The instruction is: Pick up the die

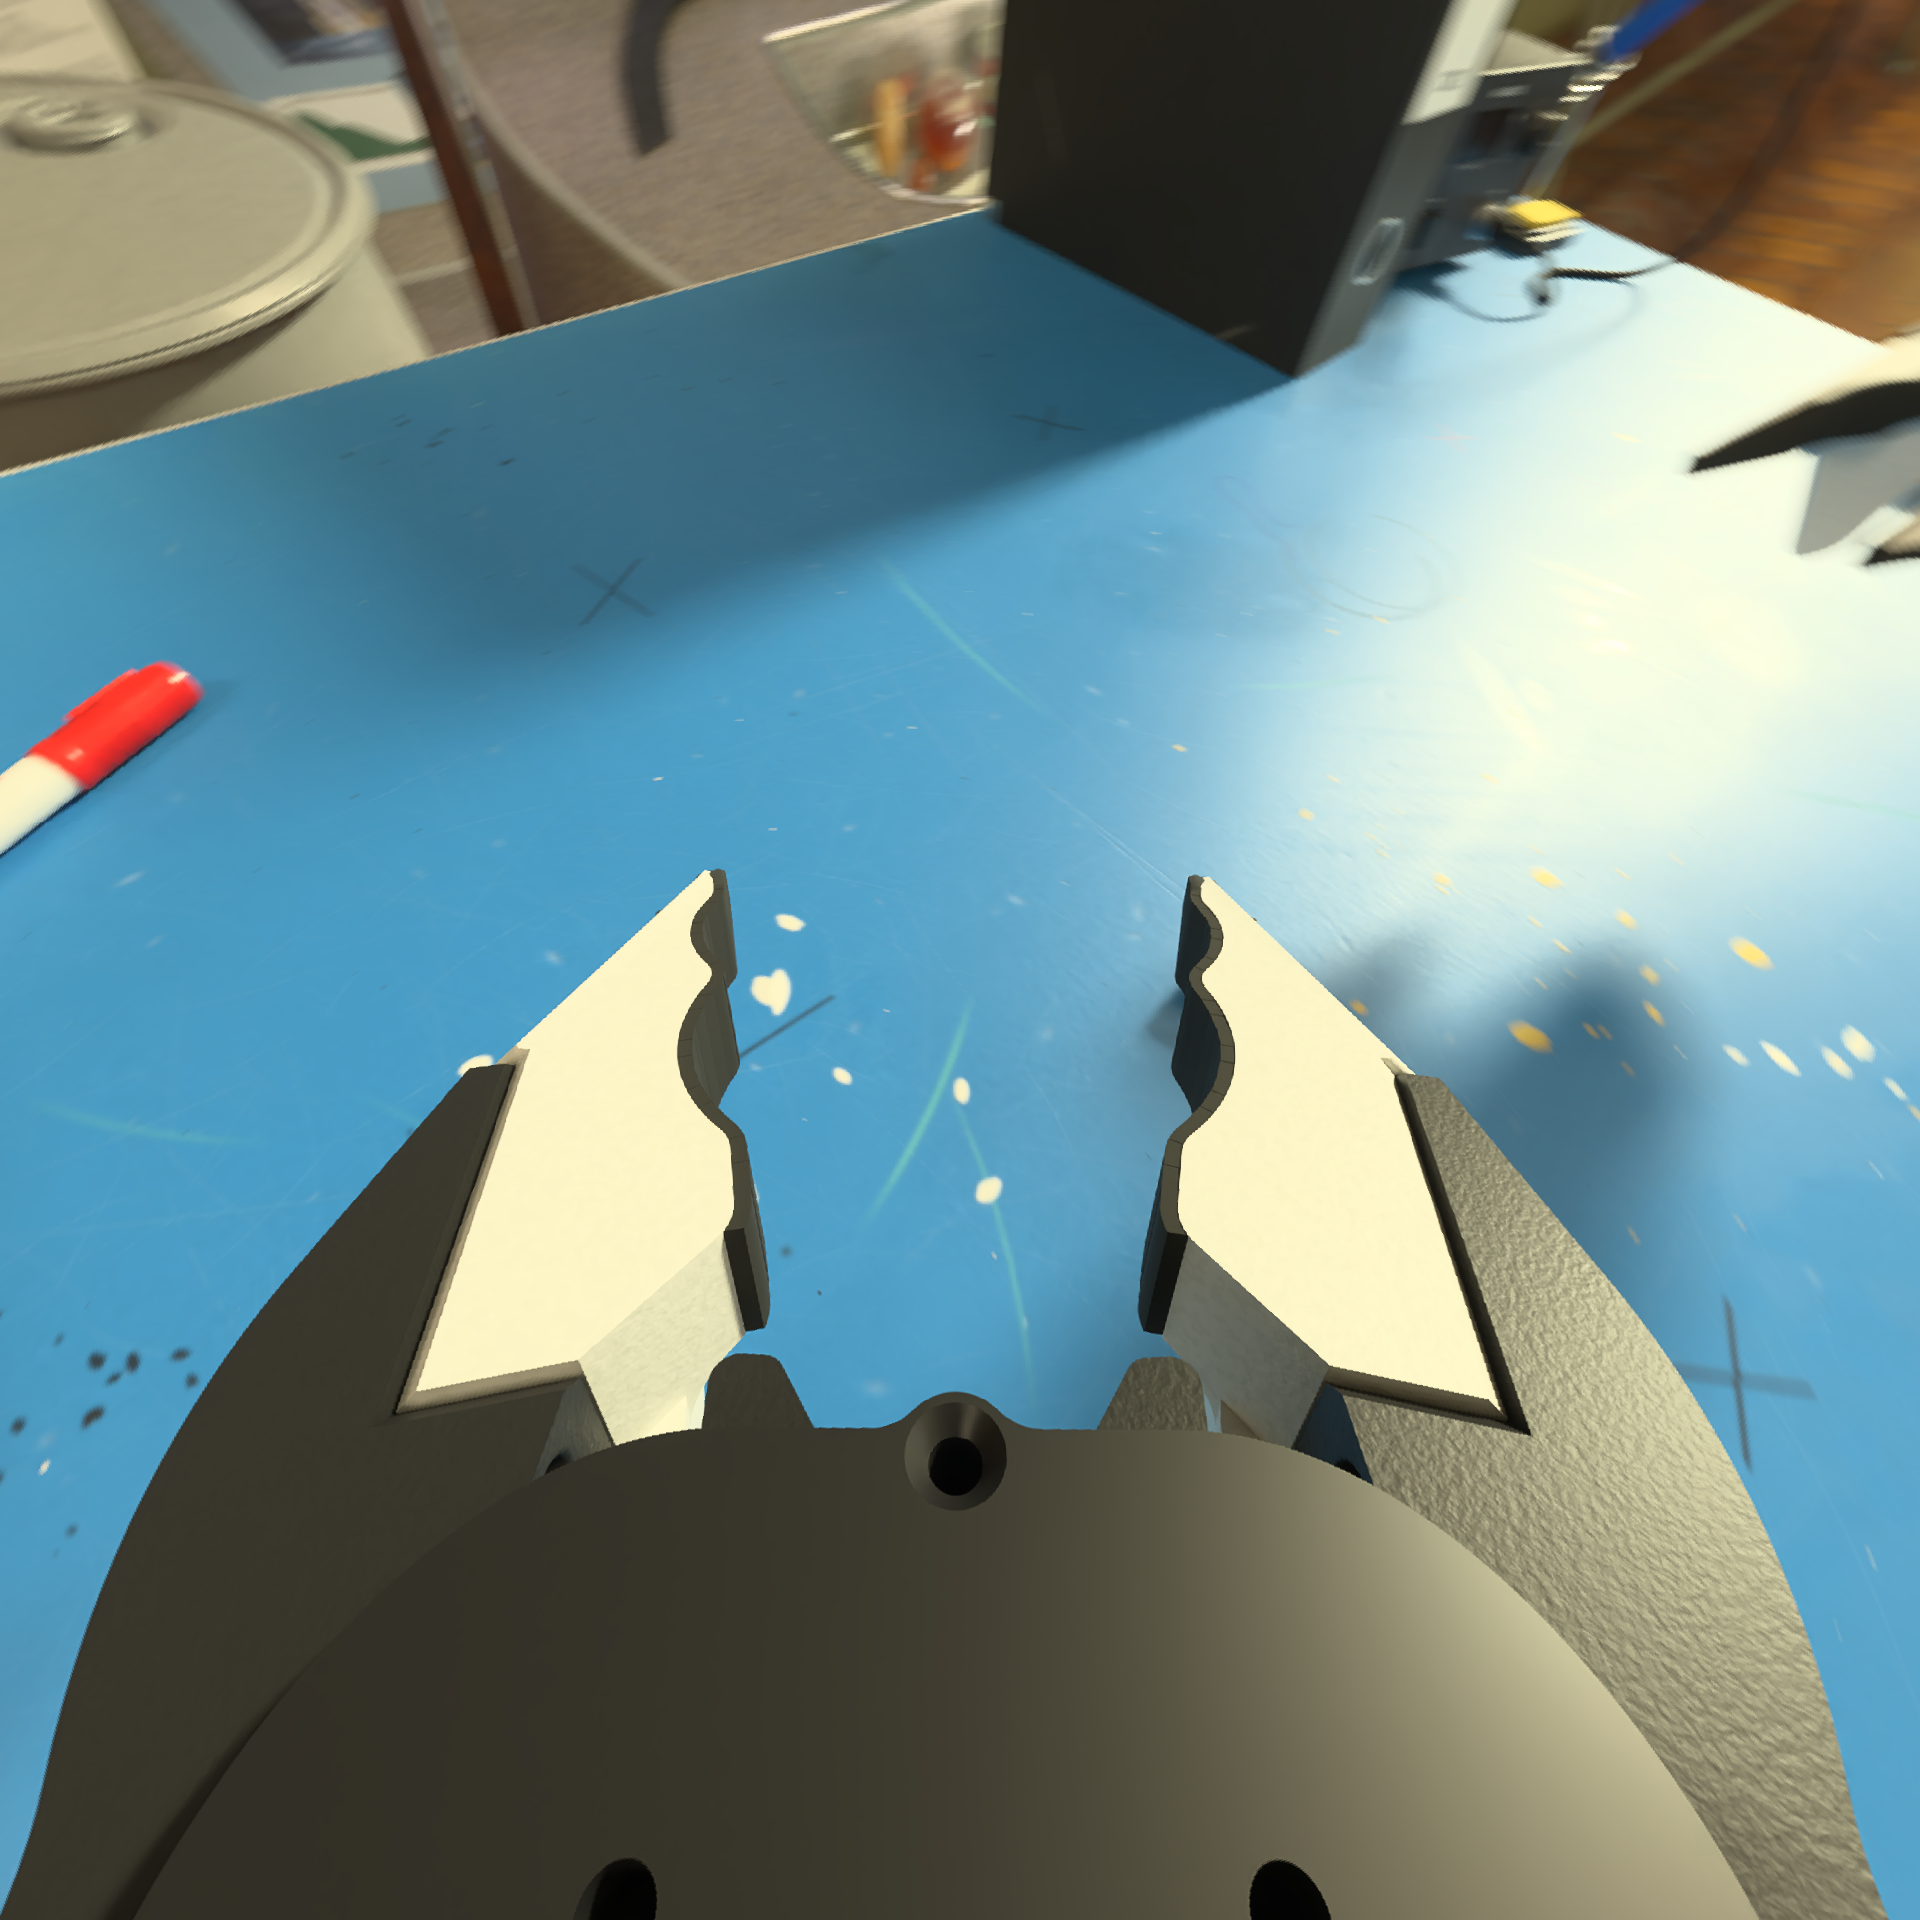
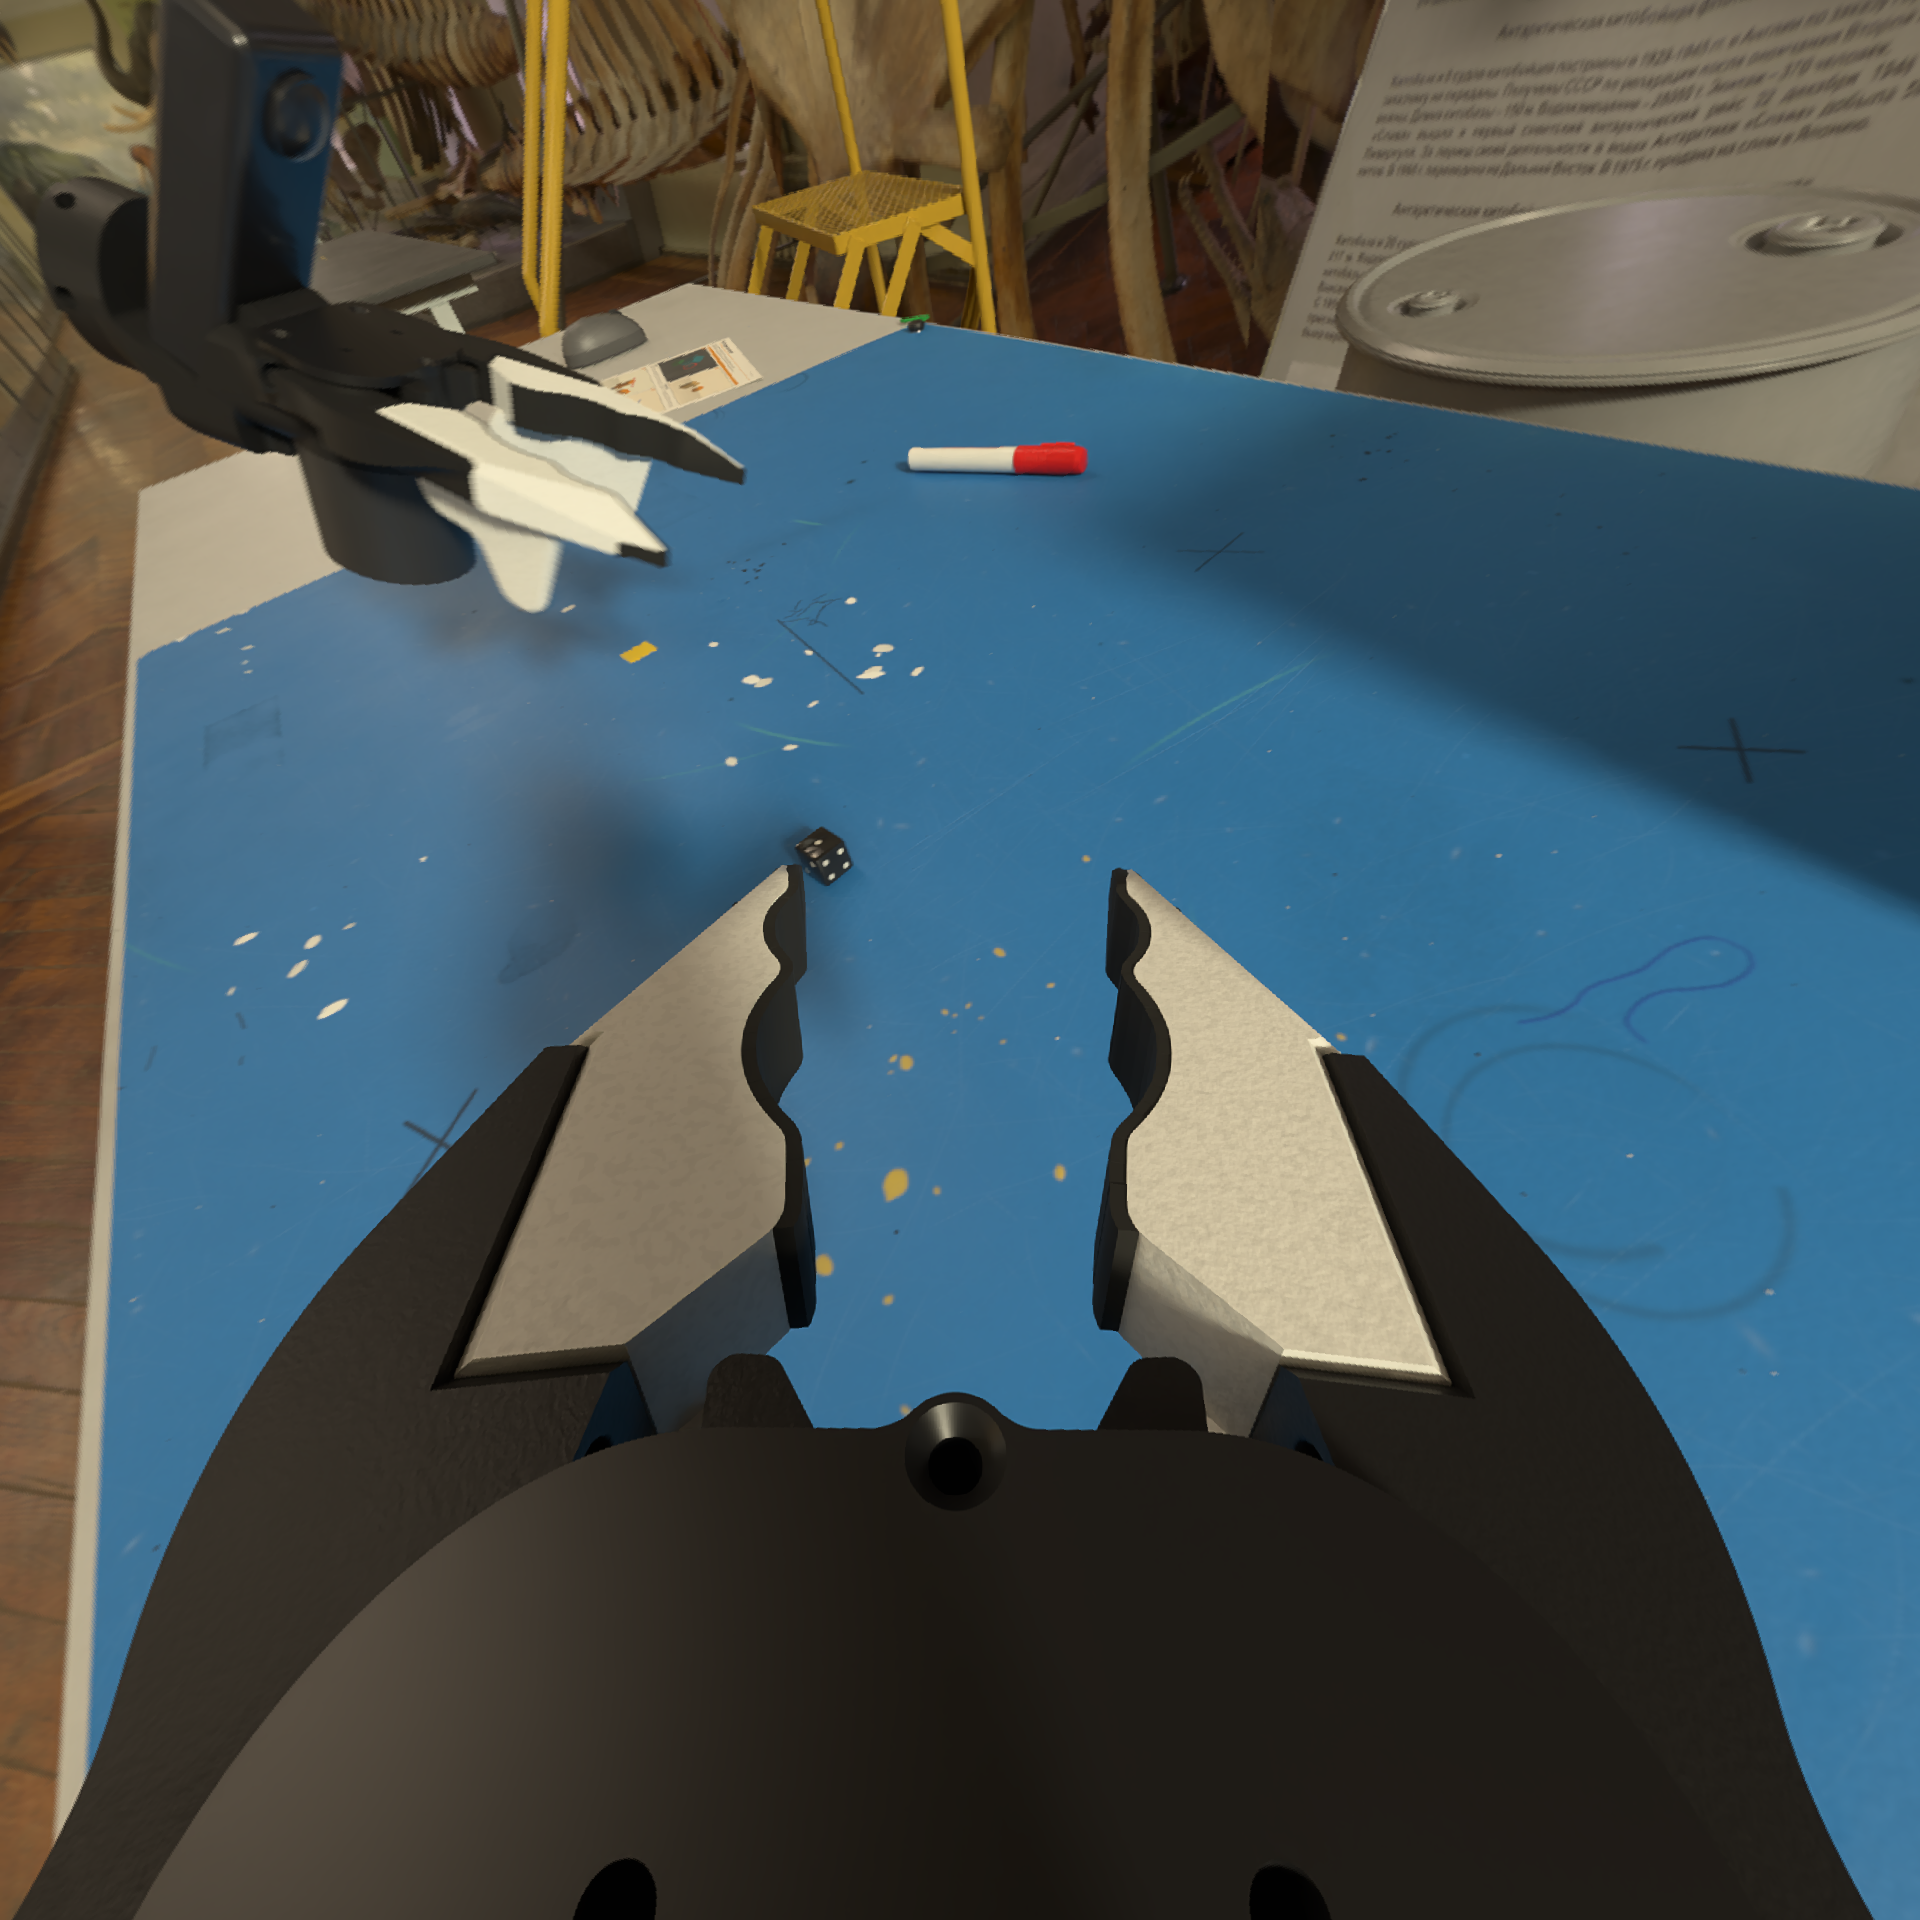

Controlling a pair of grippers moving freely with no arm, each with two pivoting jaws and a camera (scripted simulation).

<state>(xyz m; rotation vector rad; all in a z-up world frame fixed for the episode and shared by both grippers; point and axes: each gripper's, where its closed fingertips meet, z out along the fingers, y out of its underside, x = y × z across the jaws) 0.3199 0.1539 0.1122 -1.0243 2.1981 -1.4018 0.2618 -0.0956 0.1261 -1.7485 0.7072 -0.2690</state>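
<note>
- Right gripper sits closest to view, its jaws spread wide and empty above the blue table.
- Just beyond the tip of its left finger lies the die, small and black with white pips, resting on the table towards the middle of the surface. It sits slightly left of the gap's centre line, almost touching that fingertip, not between the two fingers.
- As I judge it, the coming move turns on that offset: the right gripper needs to shift a little left and forward so the die falls between the fingers before closing.
- Left gripper hangs over the far left corner, released and empty, well apart from the die; the right one is clearly nearer.
- A red-capped marker lies near the far edge, its long axis running along that edge.
- Beyond the far right corner stands a grey drum.
</note>
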